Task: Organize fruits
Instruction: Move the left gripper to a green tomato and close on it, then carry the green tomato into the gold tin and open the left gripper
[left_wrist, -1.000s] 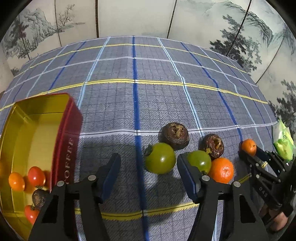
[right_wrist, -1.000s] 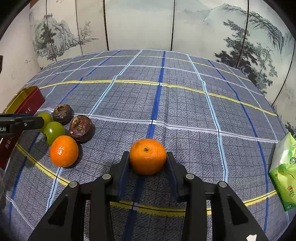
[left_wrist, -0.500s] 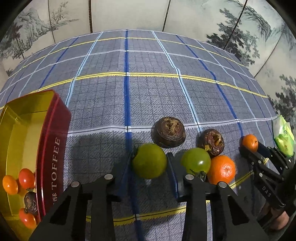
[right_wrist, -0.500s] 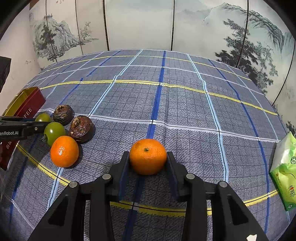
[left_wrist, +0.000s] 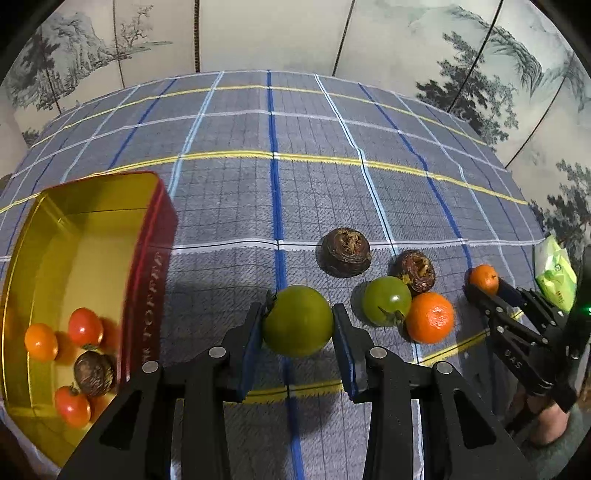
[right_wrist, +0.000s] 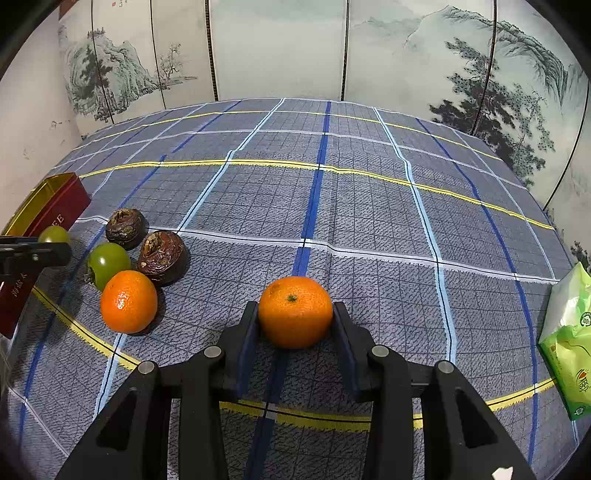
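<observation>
My left gripper (left_wrist: 297, 325) had just closed: a second before, its jaws stood wide either side of the large round green tomato (left_wrist: 297, 320), and now both blue pads pressed its flanks at the lower centre of the left wrist view, the fruit looking slightly lifted off the blue-grey checked tablecloth (left_wrist: 229, 206). That meant the pick was made, and I judged the next leg was a carry to the open red toffee tin with the gold lining (left_wrist: 146, 280) at the left edge, where two red tomatoes, a small orange fruit and a dark brown one already lay. My right gripper (right_wrist: 295, 319) had not shifted in that second; it stayed clamped on the small round orange mandarin (right_wrist: 295, 312) at the lower centre of its own view. Left on the cloth, right of centre in the left view, were a smaller green tomato (left_wrist: 386, 301), a second mandarin (left_wrist: 430, 317) touching it, and two dark brown wrinkled water chestnuts (left_wrist: 345, 246).
</observation>
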